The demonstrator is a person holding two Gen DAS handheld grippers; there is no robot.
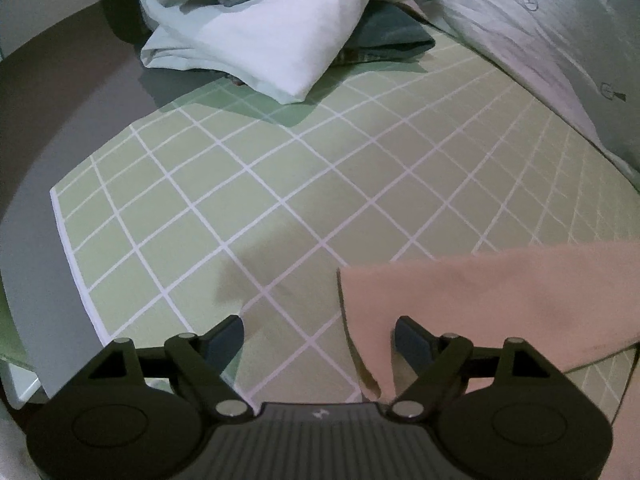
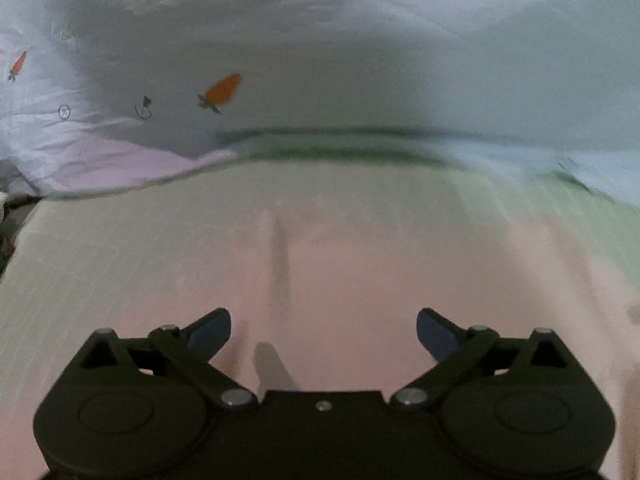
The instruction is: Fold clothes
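On my left wrist view the left hand-held gripper (image 1: 319, 334) stands with its jaws wide apart and nothing between them, hovering over the green grid-patterned sheet (image 1: 248, 184) that covers the bed. A corner of the pink garment (image 1: 500, 300) lies flat on that sheet toward the near right side, and its left edge passes just beside the gripper's right fingertip; I cannot tell whether the two touch. Toward the far edge of the bed I see a pile of clothes (image 1: 280, 20), with a folded white piece (image 1: 272, 48) in front, a dark teal piece (image 1: 392, 36) beside and partly under it, and grey fabric heaped on top. A pale quilt (image 1: 540, 40) with small printed figures runs along the far right side of the bed. On my right wrist view, which is blurred, the right hand-held gripper (image 2: 323, 332) is likewise spread open and empty, poised above the pink garment (image 2: 360, 272), which lies spread out across the sheet (image 2: 100, 248) directly beneath it. A dark crease runs through the cloth ahead of the left fingertip. Beyond it the pale quilt (image 2: 280, 48) with orange carrot prints (image 2: 222, 90) rises along the far edge.
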